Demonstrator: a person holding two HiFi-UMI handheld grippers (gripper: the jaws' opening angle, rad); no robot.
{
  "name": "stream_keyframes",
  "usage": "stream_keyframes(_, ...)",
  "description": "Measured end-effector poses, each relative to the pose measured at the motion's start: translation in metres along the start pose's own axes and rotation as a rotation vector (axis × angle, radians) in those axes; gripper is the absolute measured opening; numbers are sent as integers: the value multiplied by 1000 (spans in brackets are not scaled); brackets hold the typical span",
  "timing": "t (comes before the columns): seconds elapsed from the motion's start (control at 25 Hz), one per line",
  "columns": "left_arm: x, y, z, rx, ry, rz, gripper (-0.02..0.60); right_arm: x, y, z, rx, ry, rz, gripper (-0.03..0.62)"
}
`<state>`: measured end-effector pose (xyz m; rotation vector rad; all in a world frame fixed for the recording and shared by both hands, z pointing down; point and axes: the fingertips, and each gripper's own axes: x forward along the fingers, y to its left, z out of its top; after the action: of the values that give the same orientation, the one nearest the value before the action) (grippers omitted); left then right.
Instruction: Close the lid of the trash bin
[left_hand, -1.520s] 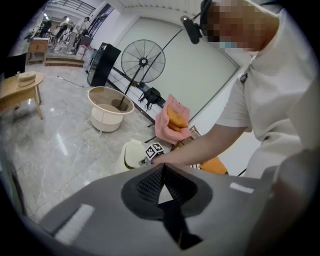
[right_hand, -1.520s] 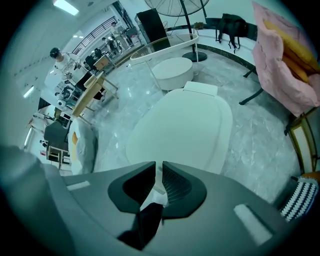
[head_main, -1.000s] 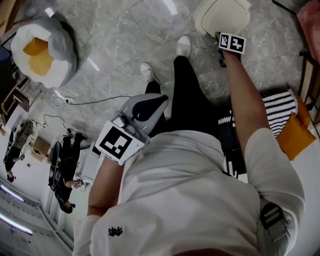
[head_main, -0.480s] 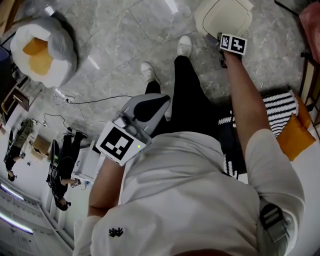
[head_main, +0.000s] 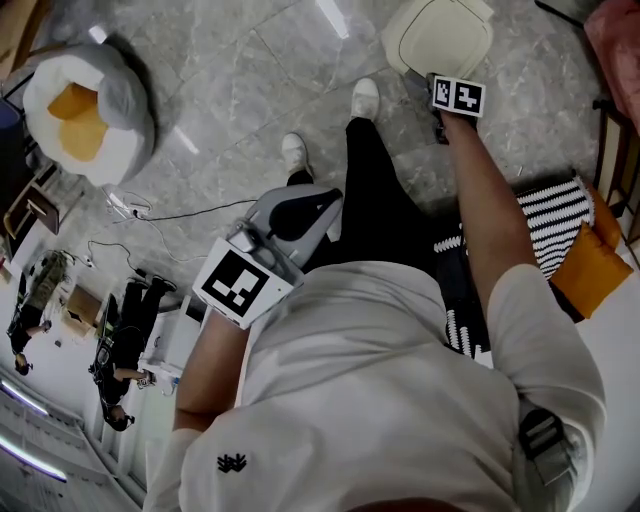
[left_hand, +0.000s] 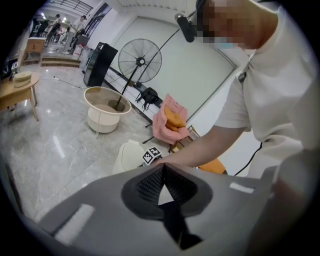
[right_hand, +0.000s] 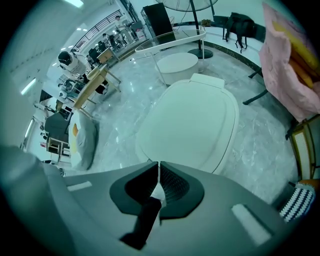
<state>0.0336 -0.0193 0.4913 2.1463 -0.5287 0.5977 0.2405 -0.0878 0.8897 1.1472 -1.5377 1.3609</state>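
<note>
the trash bin (head_main: 440, 35) stands on the grey marble floor (head_main: 230, 90) at the top of the head view, just beyond the person's right shoe (head_main: 367, 95). its pale lid (right_hand: 195, 120) lies flat across the top, the rounded rim showing all the way round in the right gripper view, with the hinge bar on the far edge. the right gripper (right_hand: 159, 165) hangs over the lid's near edge at the end of an outstretched arm. its jaws are pressed together with nothing between them, and whether the tips touch the lid cannot be made out. open floor runs to the left of the bin and behind it. to the right, a pink cloth (right_hand: 292, 65) hangs close by and a striped mat (head_main: 555, 210) lies nearer the person. the left gripper (left_hand: 162, 167) is held back by the person's waist, well apart from the bin, jaws clenched on nothing. farther left, a white cushion with an orange centre (head_main: 85, 100) sits on the floor, and a thin cable (head_main: 190, 205) trails between it and the legs.
</note>
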Motion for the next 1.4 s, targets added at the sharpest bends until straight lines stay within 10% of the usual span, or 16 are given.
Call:
stream_keyframes(0.8,-119,-81,-15,368,-134,-231,55,-229,158,-64,-37,-401,81,10)
stream_keyframes(1.4,-232,-120,-48,526,-232,-242,55,-402,318,-166,-178,-675,136,9)
